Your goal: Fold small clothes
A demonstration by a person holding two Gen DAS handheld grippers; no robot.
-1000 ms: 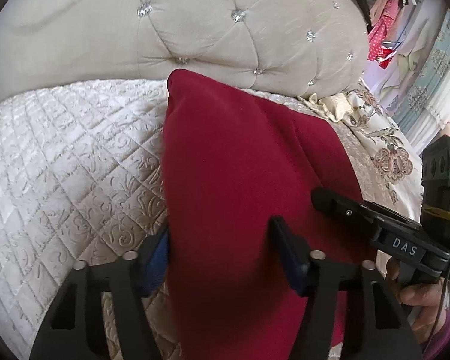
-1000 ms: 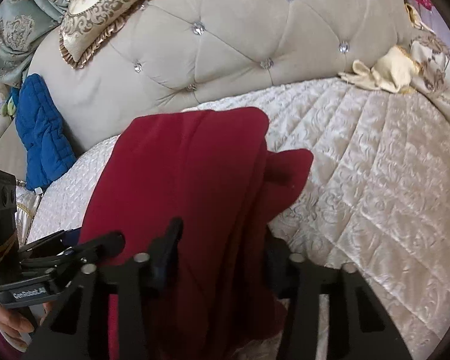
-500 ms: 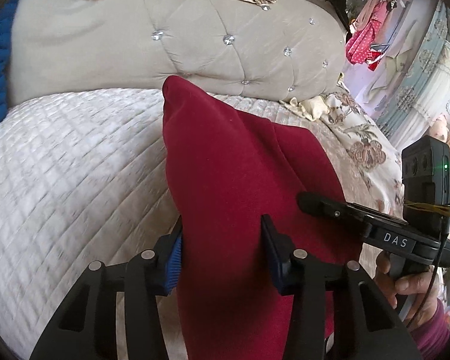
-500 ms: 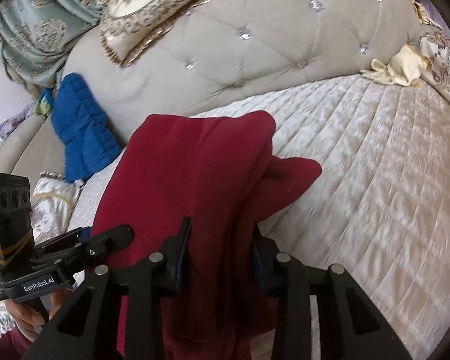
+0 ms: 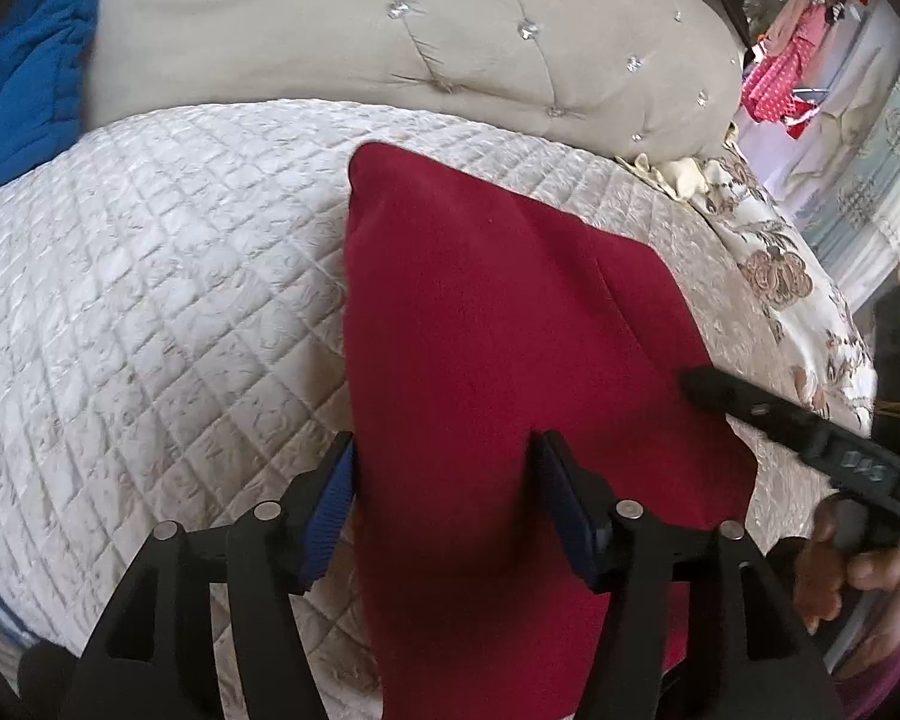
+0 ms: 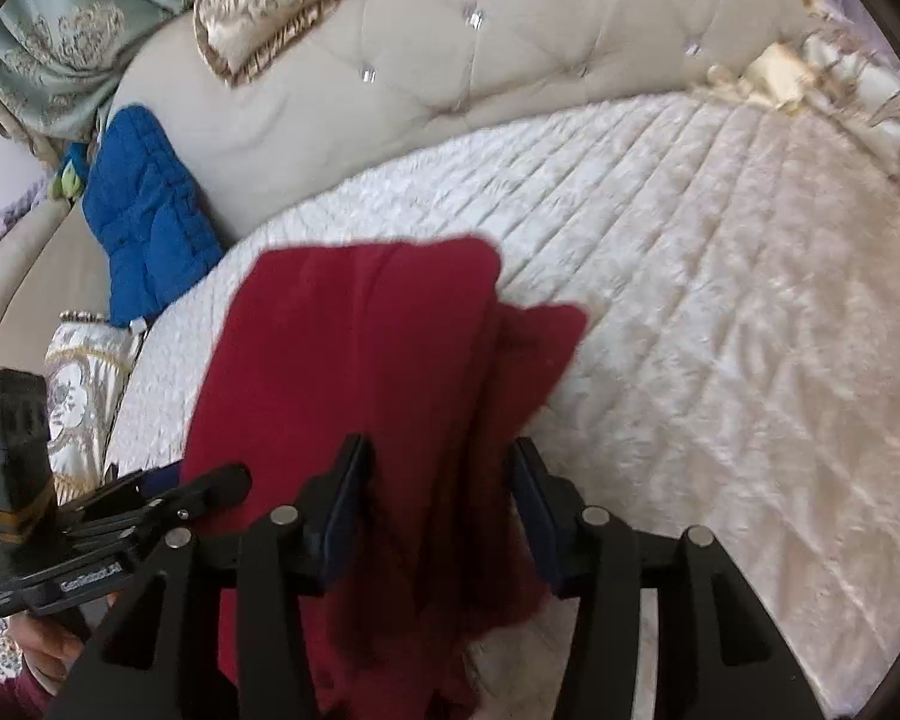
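**Red garment straddled by both grippers on the bed**

The red garment point(image 5: 486, 324) is spread on the quilted bed point(image 5: 150, 312). Left gripper point(image 5: 444, 504) and right gripper point(image 6: 438, 504) are angled steeply downward, fingers opening, with cloth lying between them, unpinched.

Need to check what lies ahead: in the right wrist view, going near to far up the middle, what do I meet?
Right claw → red garment → white quilted bedspread → tufted beige headboard.
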